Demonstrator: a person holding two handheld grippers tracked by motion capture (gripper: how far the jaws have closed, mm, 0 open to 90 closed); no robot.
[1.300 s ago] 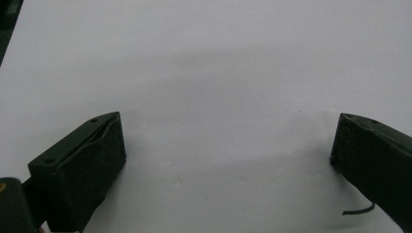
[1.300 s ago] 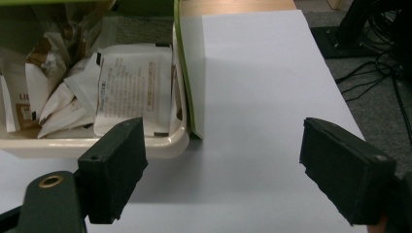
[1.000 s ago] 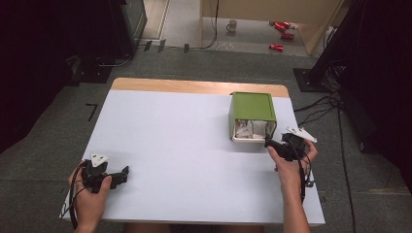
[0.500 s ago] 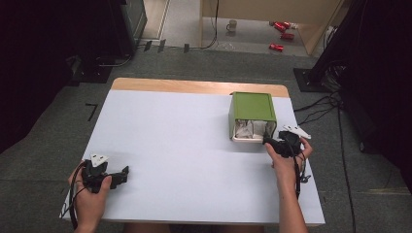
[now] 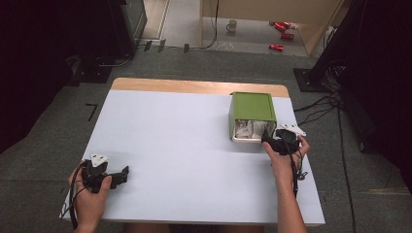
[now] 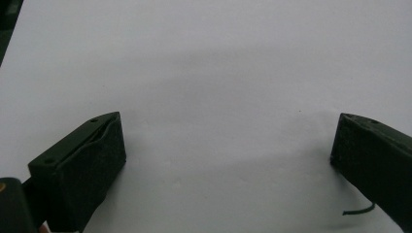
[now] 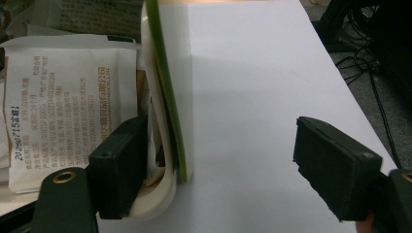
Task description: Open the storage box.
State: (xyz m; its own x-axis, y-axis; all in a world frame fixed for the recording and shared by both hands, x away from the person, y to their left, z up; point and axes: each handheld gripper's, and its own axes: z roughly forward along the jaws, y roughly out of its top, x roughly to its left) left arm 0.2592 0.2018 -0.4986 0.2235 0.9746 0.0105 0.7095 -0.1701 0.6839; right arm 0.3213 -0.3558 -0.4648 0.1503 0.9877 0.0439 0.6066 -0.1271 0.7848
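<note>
A green box [image 5: 252, 108] lies on its side at the table's right, its open mouth toward the person and stuffed with white printed packets [image 5: 249, 130]. My right gripper [image 5: 267, 139] is at the mouth's right corner. In the right gripper view my right gripper [image 7: 226, 165] is open. Its left jaw is inside the mouth against the packets [image 7: 63, 97], and its right jaw is outside over the table. The box's green side wall [image 7: 167, 97] stands between them, untouched by the right jaw. My left gripper [image 5: 121, 174] rests open at the table's near left, and nothing lies between the jaws of my left gripper [image 6: 226, 160].
The white tabletop [image 5: 184, 141] has a wooden strip [image 5: 194, 86] along its far edge. Cables [image 5: 318, 104] lie on the floor at the right. A mug [image 5: 232, 25] and red cans [image 5: 281, 35] sit on the floor far behind the table.
My right gripper has moved forward and a little left, up to the box's mouth, so that its jaws now straddle the right wall. The left gripper has stayed put.
</note>
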